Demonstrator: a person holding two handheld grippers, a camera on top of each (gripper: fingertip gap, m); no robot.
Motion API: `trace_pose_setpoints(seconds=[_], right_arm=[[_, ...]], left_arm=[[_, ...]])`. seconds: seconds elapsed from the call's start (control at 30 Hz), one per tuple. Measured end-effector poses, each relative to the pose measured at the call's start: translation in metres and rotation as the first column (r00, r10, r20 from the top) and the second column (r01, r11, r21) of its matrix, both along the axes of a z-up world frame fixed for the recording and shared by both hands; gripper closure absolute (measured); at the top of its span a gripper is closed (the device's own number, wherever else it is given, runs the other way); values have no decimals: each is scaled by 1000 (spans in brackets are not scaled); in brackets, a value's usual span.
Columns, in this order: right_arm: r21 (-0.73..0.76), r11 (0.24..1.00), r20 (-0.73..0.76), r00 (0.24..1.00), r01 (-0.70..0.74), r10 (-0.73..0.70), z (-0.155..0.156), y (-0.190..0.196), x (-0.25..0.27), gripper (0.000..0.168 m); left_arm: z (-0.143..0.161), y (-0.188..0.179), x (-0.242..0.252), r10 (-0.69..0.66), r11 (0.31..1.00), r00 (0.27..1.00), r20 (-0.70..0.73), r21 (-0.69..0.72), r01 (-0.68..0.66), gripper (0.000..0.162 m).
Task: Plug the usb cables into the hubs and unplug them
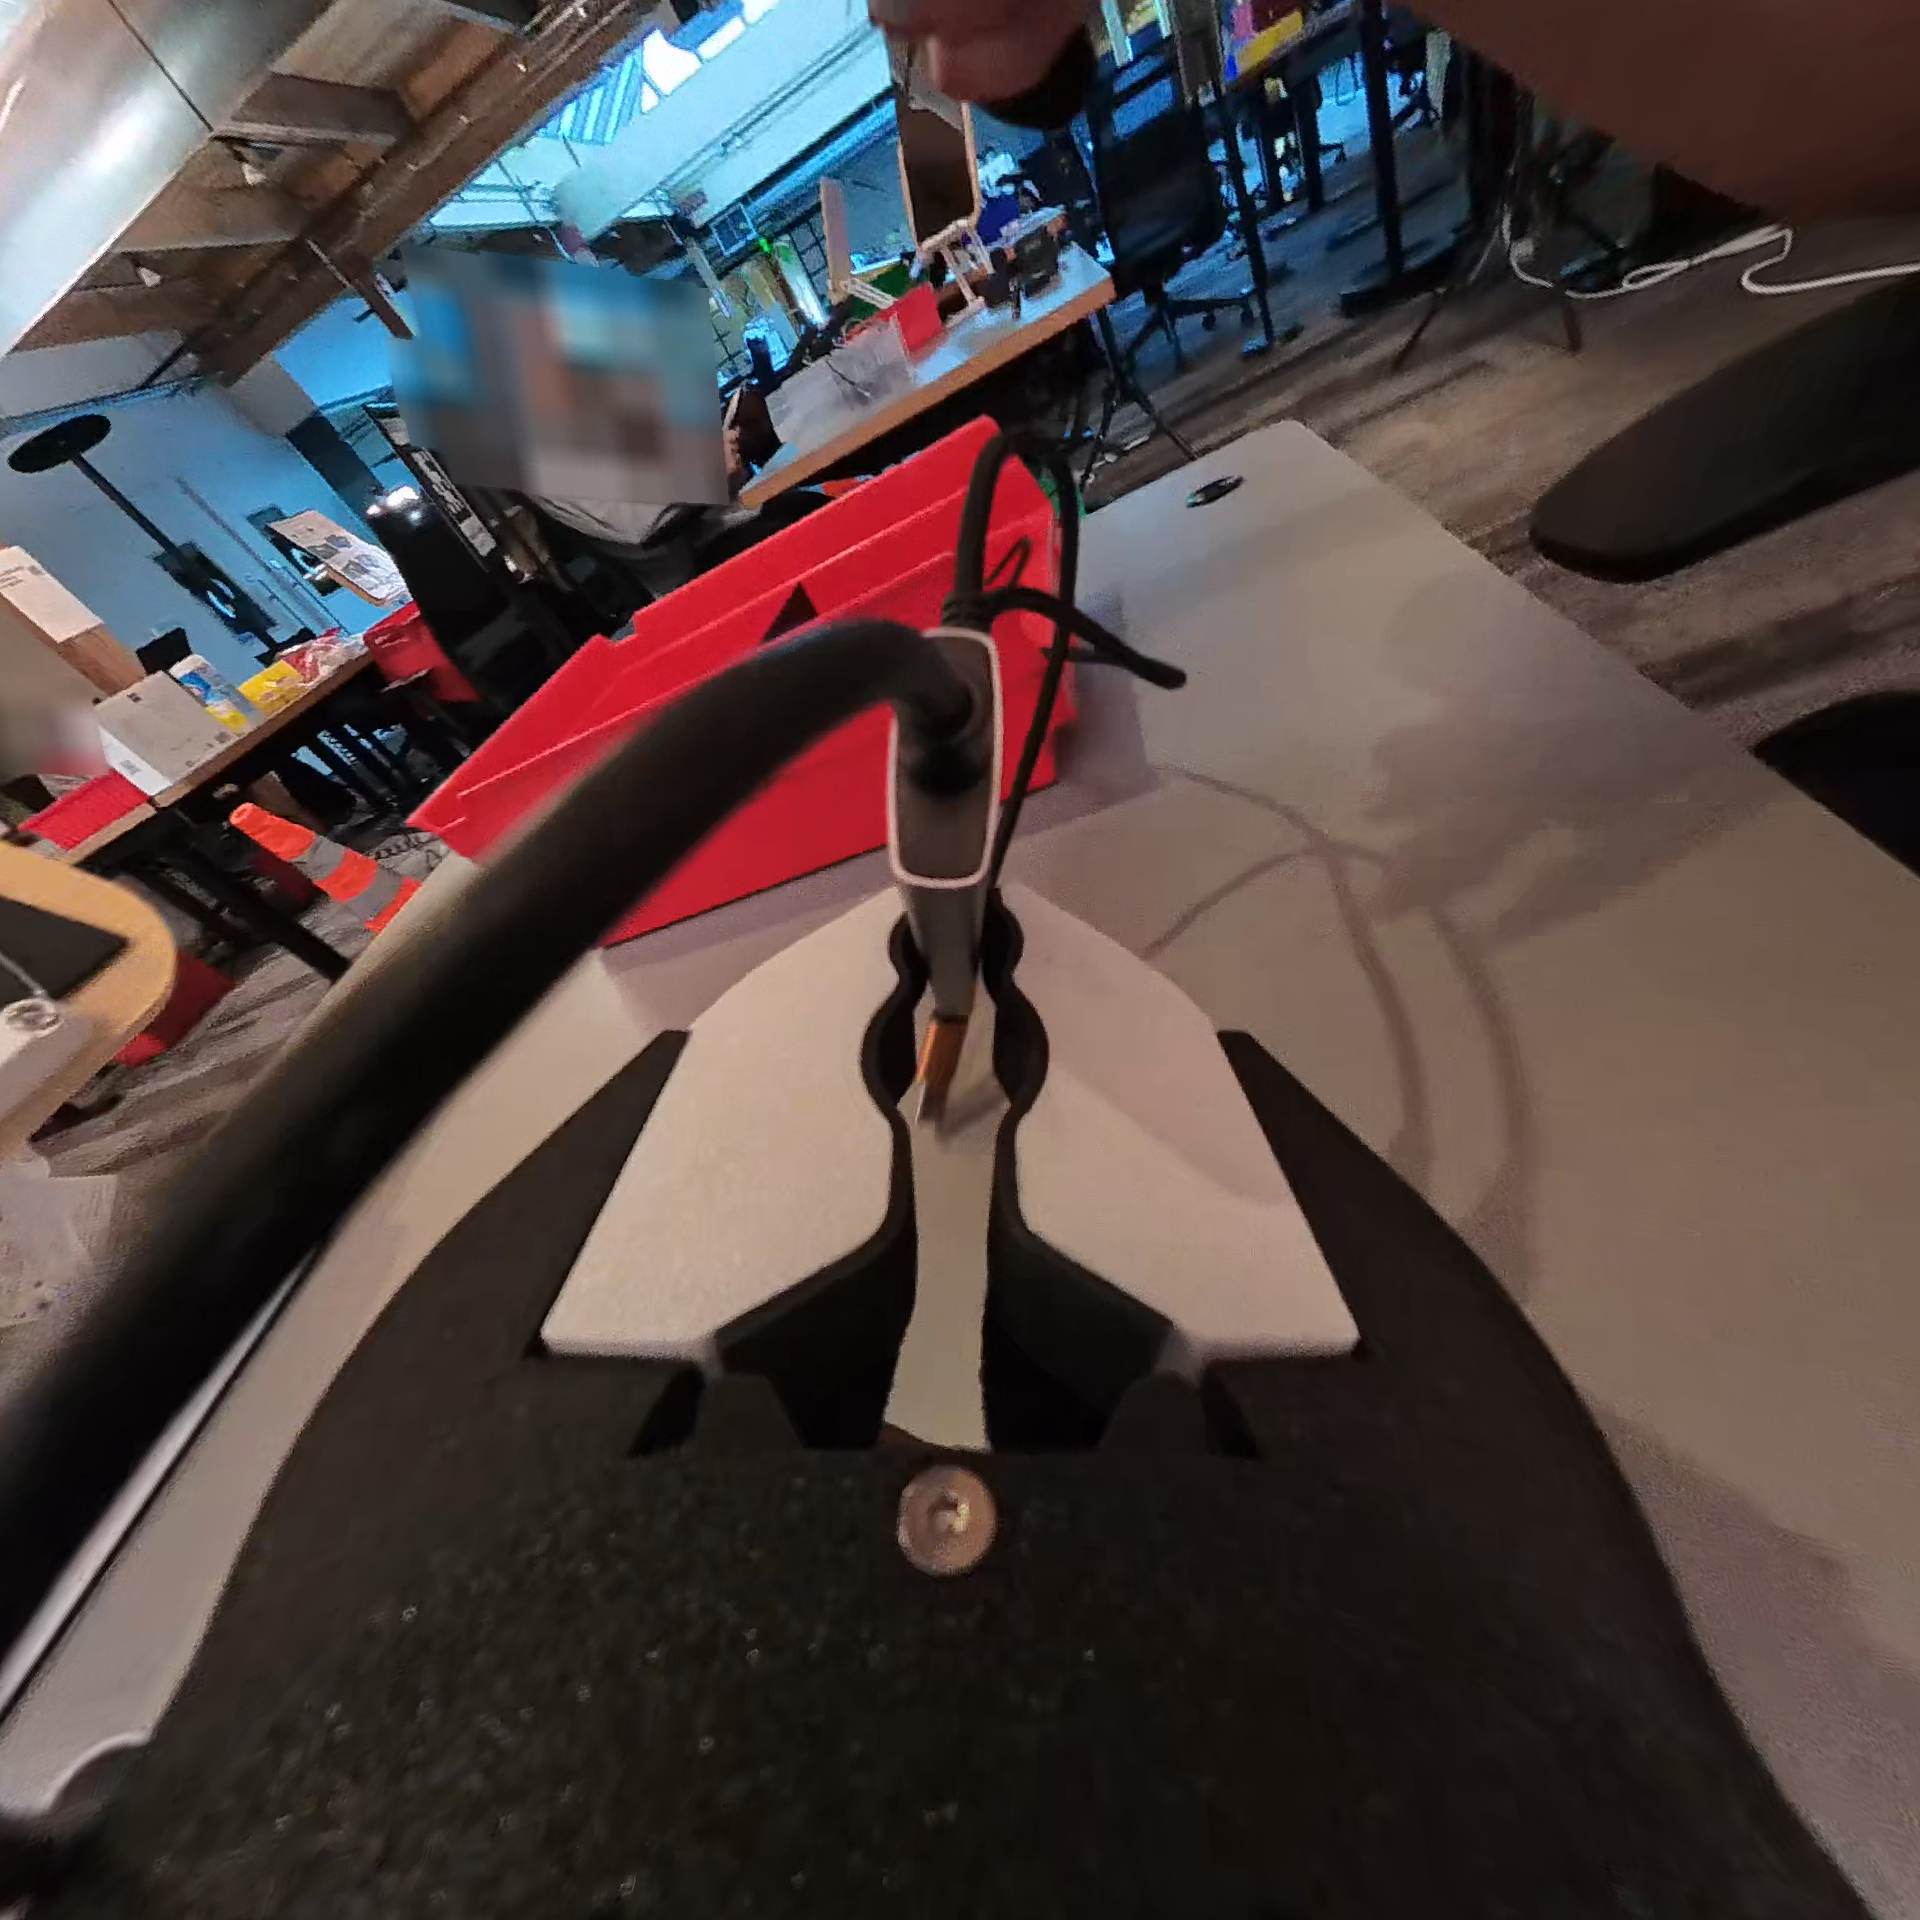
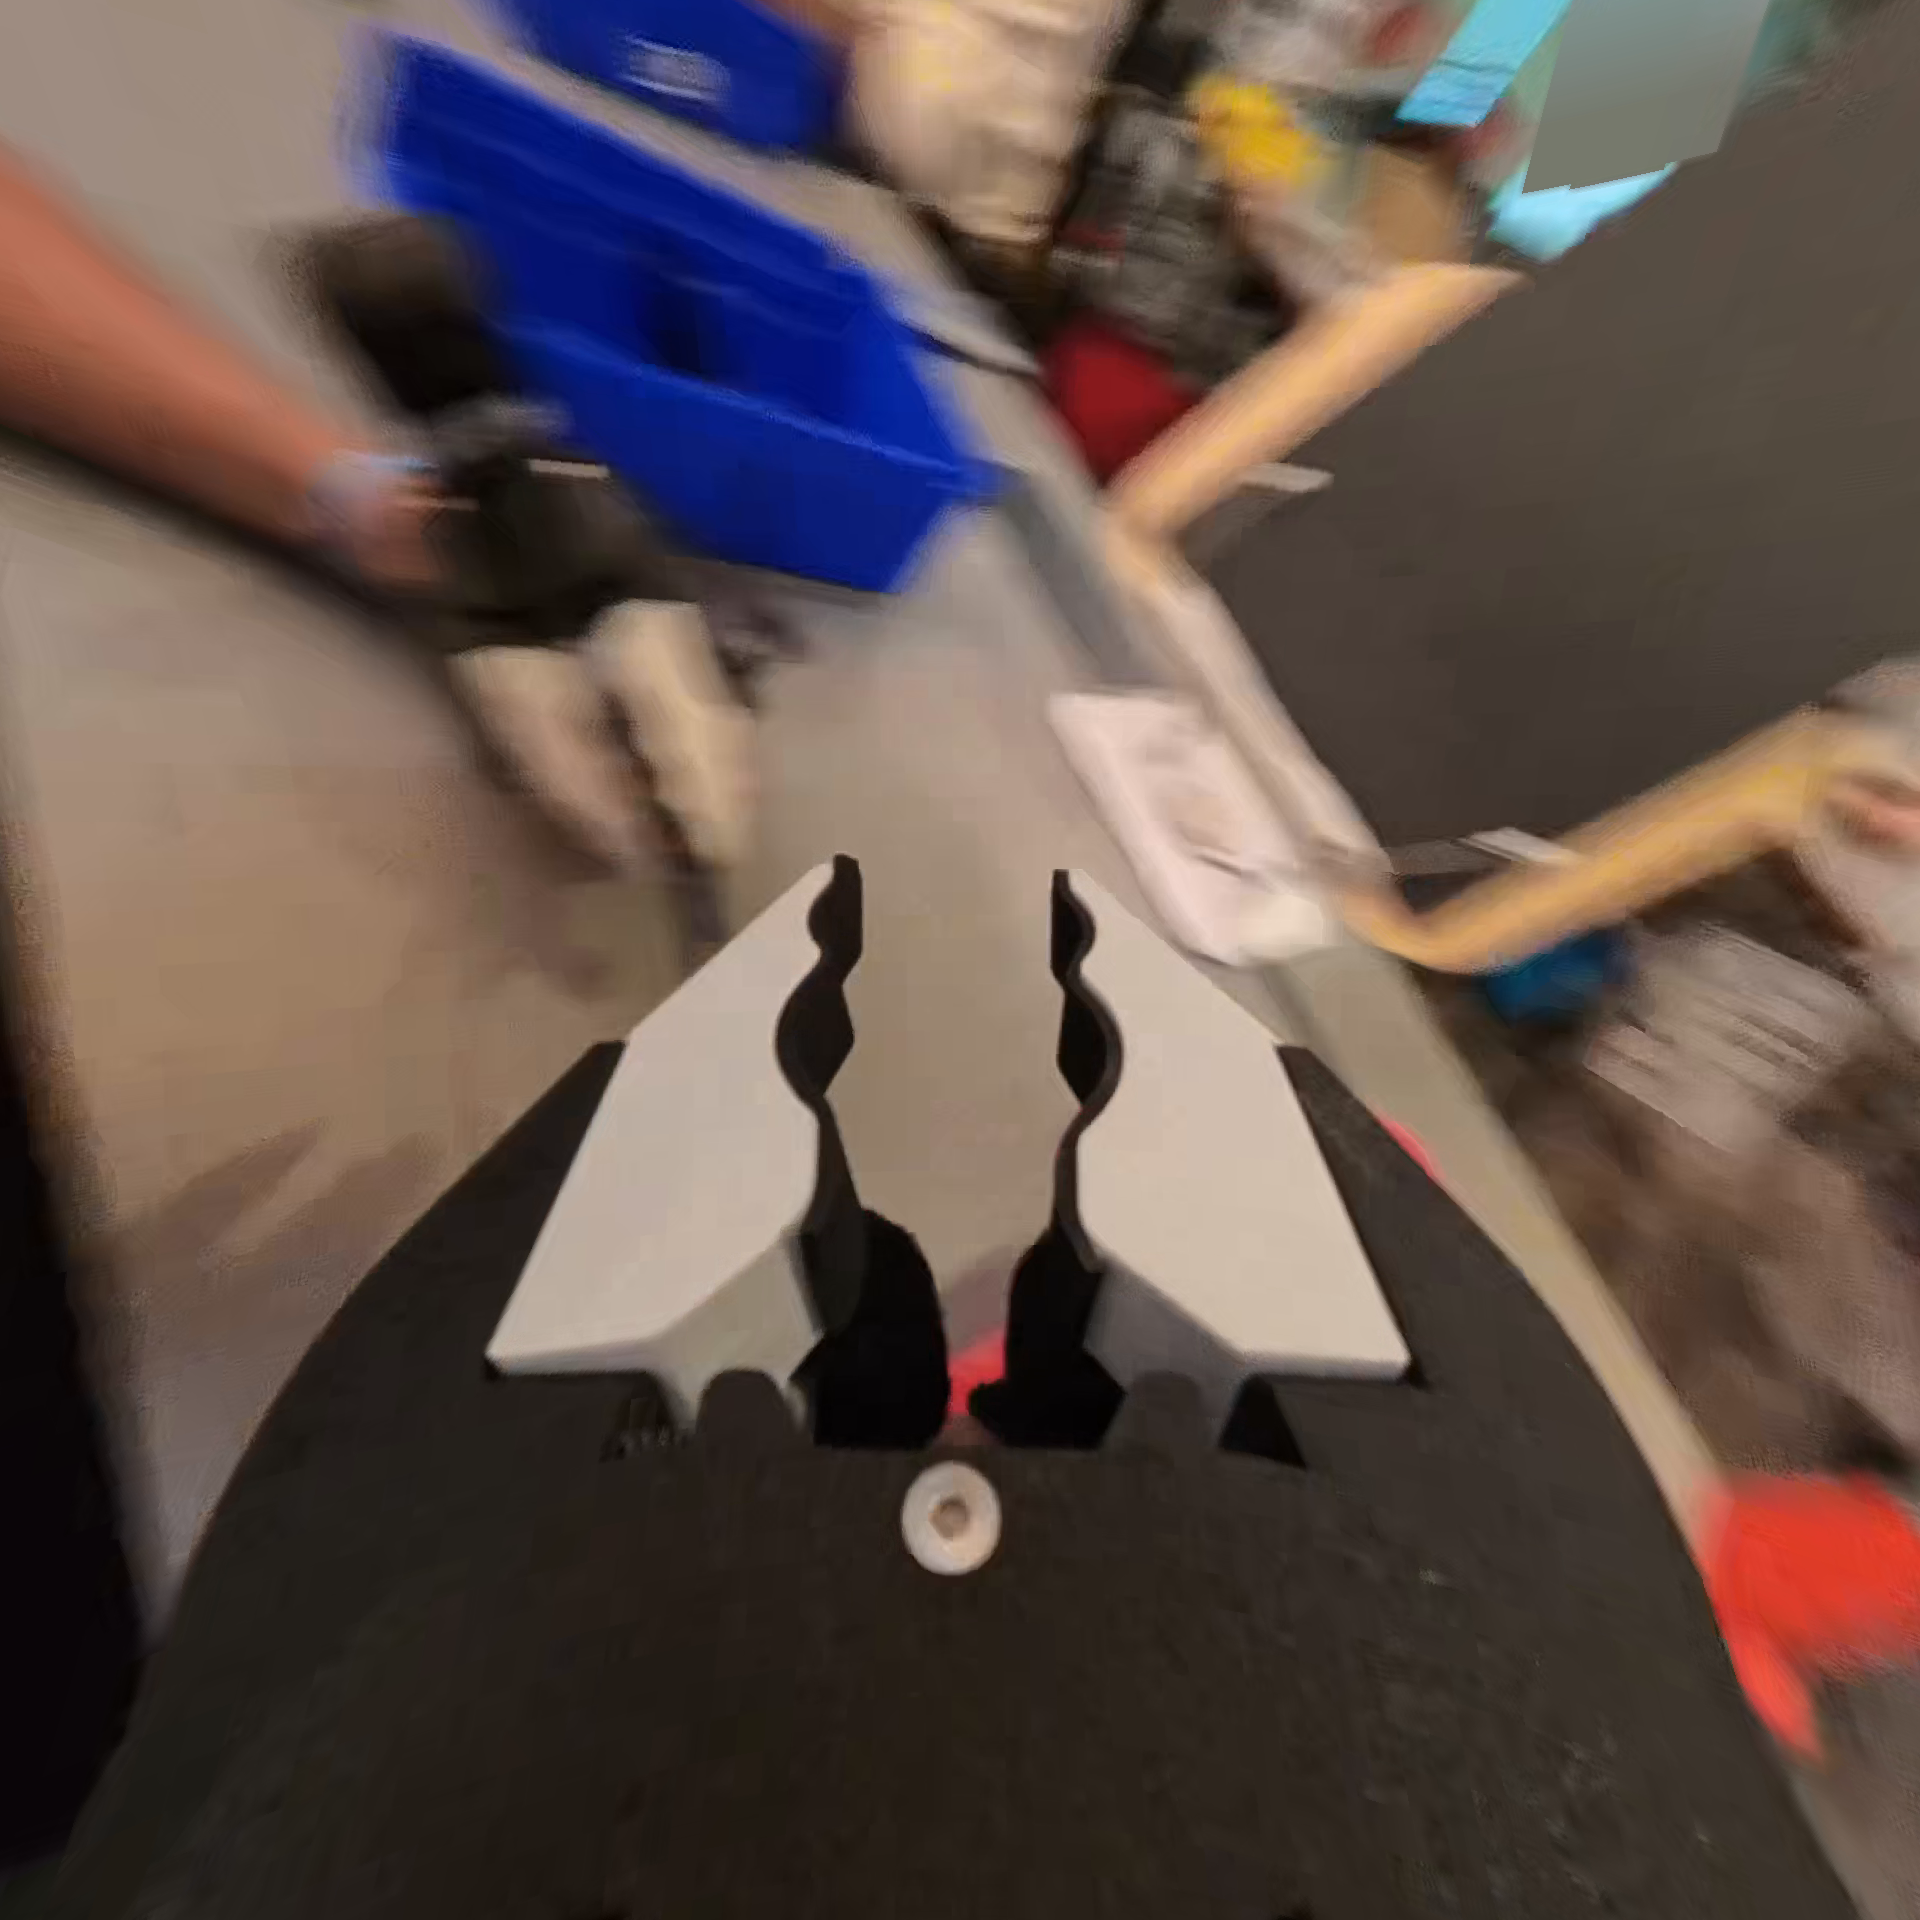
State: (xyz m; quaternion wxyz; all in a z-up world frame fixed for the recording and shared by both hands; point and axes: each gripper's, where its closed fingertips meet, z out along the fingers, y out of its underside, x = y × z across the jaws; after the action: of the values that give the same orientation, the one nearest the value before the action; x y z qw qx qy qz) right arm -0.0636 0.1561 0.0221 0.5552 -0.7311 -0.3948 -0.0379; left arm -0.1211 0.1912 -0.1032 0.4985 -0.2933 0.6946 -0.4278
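In the left wrist view my left gripper (image 1: 948, 935) is shut on the grey plug (image 1: 940, 821) of a thick black cable (image 1: 499, 925). The plug stands between the fingertips, its metal tip (image 1: 935, 1060) pointing back toward the camera. The cable arcs off to the lower left. The gripper is over a grey table (image 1: 1455, 935). In the right wrist view, which is motion-blurred, my right gripper (image 2: 954, 883) is open and empty above the grey table (image 2: 208, 831). The other gripper (image 2: 623, 727), held by a person's gloved hand (image 2: 488, 530), shows ahead to the left.
A red bin (image 1: 790, 748) with thin black cables (image 1: 1049, 582) sits just beyond the left gripper. A blue bin (image 2: 707, 332) stands at the far left of the right wrist view. A white flat object (image 2: 1205, 821) lies at the table's right edge. Tan chair arms (image 2: 1621, 883) lie beyond that edge. Spacing between my two grippers at the tips: around 15 cm.
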Motion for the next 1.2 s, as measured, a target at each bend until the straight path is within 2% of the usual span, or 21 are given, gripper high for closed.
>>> trace_pose_setpoints(seconds=[0.03, 0.07, 0.17, 0.23, 0.3, 0.33, 0.37, 0.5, 0.6, 0.67, 0.77, 0.93, 0.97, 1.07, 1.17, 1.2], right_arm=[[-67, 988, -11, 991, -137, 137, -20, -11, -33, 135], [-95, 976, -2, 980, -197, 198, -38, -13, -55, 134], [-143, 974, 160, 967, -175, 198, -87, 3, -70, 134], [-168, 967, 124, 969, -193, 215, -98, 9, -78, 137], [-192, 959, 112, 966, -208, 232, -104, 12, -79, 149], [-182, 961, 112, 967, -207, 229, -104, 15, -78, 160], [-183, 958, 103, 965, -221, 242, -103, 15, -79, 163], [-207, 947, 19, 967, -245, 255, -100, 13, -79, 164], [-230, 942, -90, 969, -244, 229, -95, 13, -71, 164], [-258, 932, -135, 964, -256, 228, -97, 11, -71, 164], [-284, 925, -120, 967, -251, 226, -106, 11, -72, 164], [-246, 914, -278, 927, -323, 253, -92, 9, -79, 164], [-243, 909, -295, 918, -339, 264, -91, 7, -80, 164], [-248, 902, -298, 914, -354, 277, -97, 3, -81, 164], [-241, 904, -300, 913, -354, 278, -99, 1, -79, 163], [-185, 922, -361, 896, -340, 258, -81, 0, -65, 164]], left_arm=[[-1, -2, 0, -2, 1000, 1000, -3, 9, 2, 152], [-2, -5, 0, -8, 1000, 1000, -4, 18, 8, 152], [-2, -10, 0, -19, 999, 1000, -8, 29, 20, 152], [-2, -11, -1, -23, 999, 1000, -9, 34, 23, 152], [-3, -13, -1, -26, 999, 1000, -15, 38, 27, 152], [-3, -14, -1, -31, 999, 999, -17, 40, 31, 152], [-4, -15, -2, -39, 998, 999, -23, 39, 40, 152], [-3, -23, -5, -94, 994, 992, -82, -65, 89, 152], [8, -27, -7, -110, 983, 993, -49, -152, 102, 141], [12, -29, -7, -121, 973, 992, -41, -202, 110, 140], [22, -32, -9, -148, 943, 989, 1, -301, 142, 145], [36, -34, -15, -254, 860, 967, 22, -452, 236, 153], [37, -35, -17, -271, 850, 962, 27, -463, 252, 153], [30, -39, -19, -287, 885, 958, -16, -387, 259, 152], [25, -39, -21, -304, 889, 952, -47, -374, 265, 152], [20, -28, -22, -276, 901, 959, -66, -366, 234, 152]])
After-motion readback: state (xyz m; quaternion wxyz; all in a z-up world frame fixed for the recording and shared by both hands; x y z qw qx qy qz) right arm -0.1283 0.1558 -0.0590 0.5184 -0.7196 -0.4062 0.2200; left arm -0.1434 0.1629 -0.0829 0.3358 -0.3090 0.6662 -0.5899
